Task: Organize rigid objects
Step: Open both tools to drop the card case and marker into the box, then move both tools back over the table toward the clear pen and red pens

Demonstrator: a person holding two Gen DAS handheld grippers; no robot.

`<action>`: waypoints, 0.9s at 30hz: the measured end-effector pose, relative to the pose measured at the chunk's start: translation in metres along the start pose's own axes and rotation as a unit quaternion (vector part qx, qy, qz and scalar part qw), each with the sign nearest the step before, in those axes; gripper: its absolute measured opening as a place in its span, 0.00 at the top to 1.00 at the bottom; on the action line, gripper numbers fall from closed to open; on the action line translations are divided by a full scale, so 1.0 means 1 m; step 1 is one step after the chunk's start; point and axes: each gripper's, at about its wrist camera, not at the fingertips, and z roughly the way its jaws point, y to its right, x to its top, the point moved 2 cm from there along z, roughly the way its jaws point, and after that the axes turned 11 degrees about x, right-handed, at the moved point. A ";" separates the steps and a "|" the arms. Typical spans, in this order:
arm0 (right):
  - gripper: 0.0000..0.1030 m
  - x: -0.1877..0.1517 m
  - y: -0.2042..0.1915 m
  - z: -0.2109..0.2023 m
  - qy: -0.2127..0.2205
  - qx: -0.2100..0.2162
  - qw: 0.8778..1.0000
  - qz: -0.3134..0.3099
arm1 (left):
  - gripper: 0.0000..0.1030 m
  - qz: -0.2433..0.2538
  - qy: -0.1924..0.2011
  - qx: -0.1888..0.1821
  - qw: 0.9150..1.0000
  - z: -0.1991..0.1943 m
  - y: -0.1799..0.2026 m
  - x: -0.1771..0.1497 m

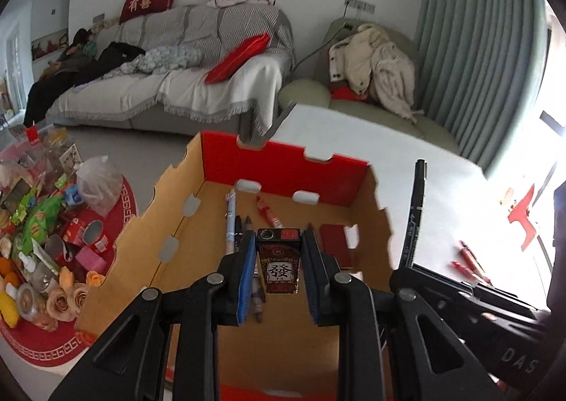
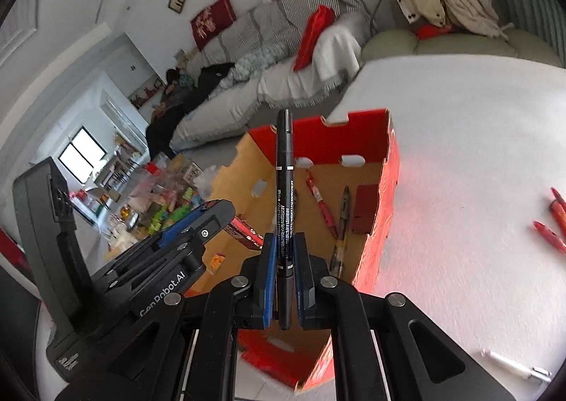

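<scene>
Clearly we carry both finds over the cardboard box [image 1: 371, 188] on the table [image 2: 460, 139] for dropping in: left tongs [image 1: 278, 256] pinch the small dark carton [image 1: 279, 259], right tongs [image 2: 283, 280] clamp the black marker [image 2: 284, 195] tight.

The left gripper [image 1: 279, 259] clamped a small dark box [image 1: 279, 261] above the open cardboard box [image 1: 283, 160], where pens [image 1: 231, 220] and a red case [image 1: 334, 241] lay. At right, the right gripper [image 1: 406, 268] held a black marker [image 1: 414, 213] upright over the white table [image 1: 442, 188].
</scene>
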 end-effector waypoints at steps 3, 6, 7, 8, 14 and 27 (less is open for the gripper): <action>0.89 0.005 0.005 0.019 -0.029 -0.013 0.999 -0.006 | 0.72 0.009 -0.016 0.015 1.000 0.019 -0.001 0.000; 0.59 0.006 0.012 0.029 -0.050 -0.037 0.998 -0.008 | 0.34 0.010 -0.027 0.033 0.999 0.032 -0.005 -0.001; 0.53 0.008 0.015 0.027 -0.044 -0.050 0.998 -0.007 | 0.23 -0.005 -0.036 0.035 0.999 0.037 -0.012 -0.001; 0.48 0.010 0.016 0.022 -0.036 -0.032 0.999 -0.003 | 0.05 -0.023 -0.043 0.022 0.999 0.041 -0.019 0.000; 0.13 0.023 0.014 -0.030 0.033 -0.030 0.999 -0.026 | 0.00 -0.091 -0.013 -0.023 0.996 0.032 -0.037 0.004; 0.13 -0.071 0.166 -0.199 0.022 -0.263 0.964 0.024 | 0.00 0.037 -0.041 -0.187 0.981 -0.046 0.158 -0.089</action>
